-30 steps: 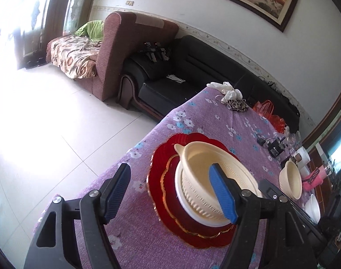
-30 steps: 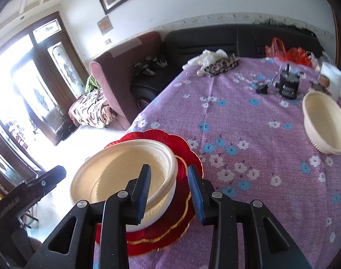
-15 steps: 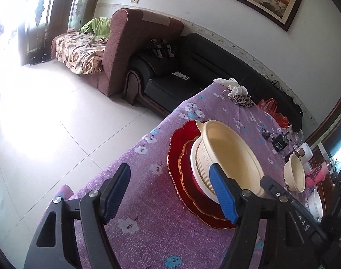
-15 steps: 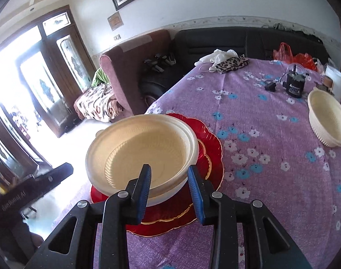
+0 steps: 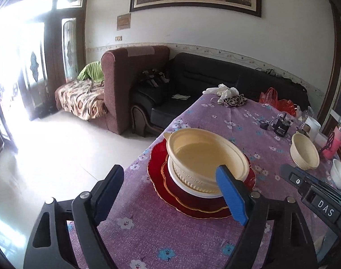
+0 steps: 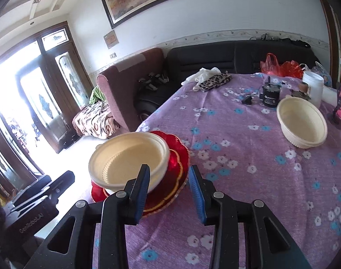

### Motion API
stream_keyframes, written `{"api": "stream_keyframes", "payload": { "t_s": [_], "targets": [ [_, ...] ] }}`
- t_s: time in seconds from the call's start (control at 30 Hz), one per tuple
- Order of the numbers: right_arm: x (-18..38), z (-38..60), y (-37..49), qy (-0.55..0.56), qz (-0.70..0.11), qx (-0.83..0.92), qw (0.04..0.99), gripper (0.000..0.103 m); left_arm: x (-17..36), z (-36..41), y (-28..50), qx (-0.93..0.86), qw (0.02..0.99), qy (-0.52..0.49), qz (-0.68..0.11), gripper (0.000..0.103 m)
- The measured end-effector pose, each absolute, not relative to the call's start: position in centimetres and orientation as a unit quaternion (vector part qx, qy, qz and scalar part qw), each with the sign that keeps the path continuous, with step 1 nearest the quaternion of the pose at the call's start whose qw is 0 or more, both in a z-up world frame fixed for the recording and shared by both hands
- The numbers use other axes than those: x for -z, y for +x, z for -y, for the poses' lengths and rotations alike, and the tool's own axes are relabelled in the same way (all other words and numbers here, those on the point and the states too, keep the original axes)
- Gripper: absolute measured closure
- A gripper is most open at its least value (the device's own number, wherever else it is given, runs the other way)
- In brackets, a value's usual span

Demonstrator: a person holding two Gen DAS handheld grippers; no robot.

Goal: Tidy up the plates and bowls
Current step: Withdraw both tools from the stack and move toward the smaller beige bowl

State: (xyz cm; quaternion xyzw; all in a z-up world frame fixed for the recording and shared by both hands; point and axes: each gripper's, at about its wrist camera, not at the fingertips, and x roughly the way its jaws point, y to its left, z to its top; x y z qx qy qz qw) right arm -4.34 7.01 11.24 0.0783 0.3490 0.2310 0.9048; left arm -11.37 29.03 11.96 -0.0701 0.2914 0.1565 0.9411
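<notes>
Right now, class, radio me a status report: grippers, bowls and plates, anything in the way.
Left gripper open, empty. Right gripper open, empty. Cream bowl stacked on red plates; second cream bowl loose across the table. Nothing between them but cloth.

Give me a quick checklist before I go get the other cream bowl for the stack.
1. Right gripper empty, jaws apart: ok.
2. Left gripper open, empty: ok.
3. Stacked bowl released, nested on the red plates: ok.
4. Stack level: cannot tell; top bowl looks slightly tilted.
5. Other bowl upright, rim free to grip: ok.
6. Path to it: ok; only tablecloth between, black jar behind it.
</notes>
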Motion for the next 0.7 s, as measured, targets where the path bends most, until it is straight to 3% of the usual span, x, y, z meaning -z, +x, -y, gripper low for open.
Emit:
{"api": "stream_keyframes", "payload": {
  "t_s": [0.1, 0.27, 0.7],
  "targets": [
    [-10.9, -5.0, -4.9, 0.088, -0.349, -0.221, 0.906, 0.056, -12.6, -27.1, -11.7, -0.161, 0.946, -0.045, -0.278, 0.005],
    [-10.7, -1.6, -5.7, 0.102, -0.342, -0.202, 0.912, 0.041, -12.9, -24.4, -11.6, -0.145, 0.947, -0.018, -0.285, 0.005],
    [-9.6, 8.7, -6.7, 0.142, -0.338, -0.13, 0.921, 0.036, -11.9, -16.8, -10.5, -0.09, 0.945, 0.055, -0.309, 0.005]
  ]
}}
